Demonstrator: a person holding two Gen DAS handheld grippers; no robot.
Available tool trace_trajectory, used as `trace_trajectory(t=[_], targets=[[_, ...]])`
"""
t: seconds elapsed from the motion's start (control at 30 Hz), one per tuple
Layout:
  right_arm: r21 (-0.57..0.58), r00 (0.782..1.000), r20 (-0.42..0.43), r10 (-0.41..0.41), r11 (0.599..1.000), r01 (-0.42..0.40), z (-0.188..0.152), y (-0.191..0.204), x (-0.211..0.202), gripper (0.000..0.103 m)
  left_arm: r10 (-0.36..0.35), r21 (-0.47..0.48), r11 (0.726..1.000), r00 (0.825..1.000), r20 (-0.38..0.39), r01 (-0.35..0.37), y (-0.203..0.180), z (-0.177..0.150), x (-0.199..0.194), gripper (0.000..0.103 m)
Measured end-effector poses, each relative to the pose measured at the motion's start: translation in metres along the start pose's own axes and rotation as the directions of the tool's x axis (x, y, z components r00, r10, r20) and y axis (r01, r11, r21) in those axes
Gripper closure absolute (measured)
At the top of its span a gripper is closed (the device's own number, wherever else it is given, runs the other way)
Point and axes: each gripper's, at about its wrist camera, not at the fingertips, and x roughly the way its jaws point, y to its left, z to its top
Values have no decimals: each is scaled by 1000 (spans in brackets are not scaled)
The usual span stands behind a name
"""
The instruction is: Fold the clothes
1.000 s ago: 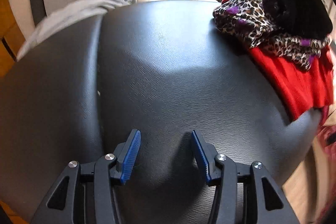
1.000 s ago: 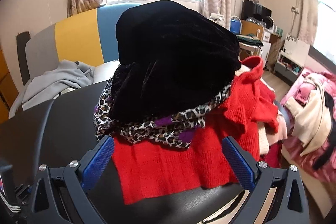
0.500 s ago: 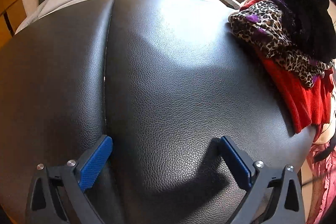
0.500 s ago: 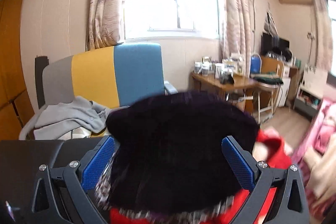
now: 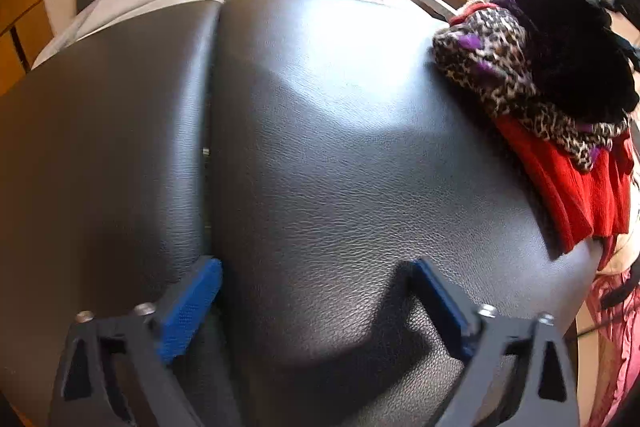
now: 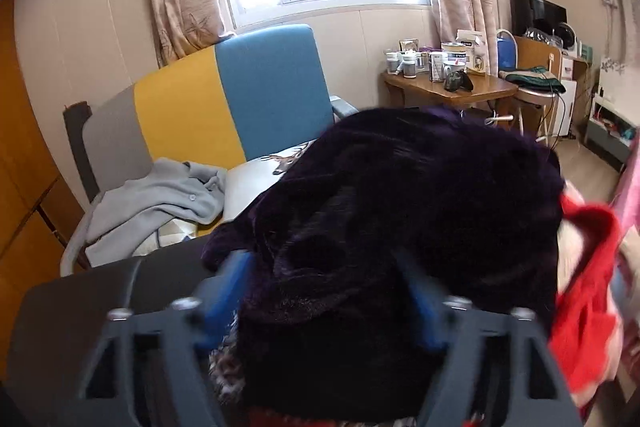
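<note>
The black padded worktop [image 5: 340,167] fills the left wrist view, and most of it lies bare; everything else is placed against it. At its far right edge sits the heap of unfolded clothes: a red knit [image 5: 576,187] lowest and spilling over the edge, a leopard-print piece [image 5: 492,67] on that, and a dark velvet garment [image 6: 400,227] on top. Beyond the worktop's far side stands a grey, yellow and blue chair [image 6: 224,99] with a grey top [image 6: 160,199] draped on its seat.

The step in hand looks like taking the first garment off the heap. The right gripper [image 6: 324,291] is over the heap at the worktop's right edge and its jaws have just been closing, with a fold of the dark velvet garment between them; the blue fingers [image 6: 228,287] are blurred, so whether the pads already press on the cloth cannot be told. The left gripper [image 5: 316,303] hangs low over the near, bare part of the worktop with its jaws spread wide and nothing between them.

The next move likely calls for a firm pinch on the velvet alone, without catching the leopard-print piece beneath, then carrying it to the bare middle of the worktop, where the left gripper could take a second edge to spread it flat.
</note>
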Motion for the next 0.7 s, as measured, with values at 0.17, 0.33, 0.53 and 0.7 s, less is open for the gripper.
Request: trace_trajectory(t=[0.17,0.33,0.53,0.7], targets=[[46,985,-41,169,985,-167,-66,15,-26,97,-20,12,1000,1000,5,20,-1,-1,-15,27],[41,965,-136,225,974,-221,-147,25,-45,97,-100,69,993,993,63,96,-21,21,-46,28],[144,937,-248,244,966,-214,-210,3,-54,92,-259,258,945,944,205,203,-101,89,-105,27],[186,926,-276,259,959,-213,-228,-14,-53,38,-365,517,837,887,283,180,-202,134,-121,26]])
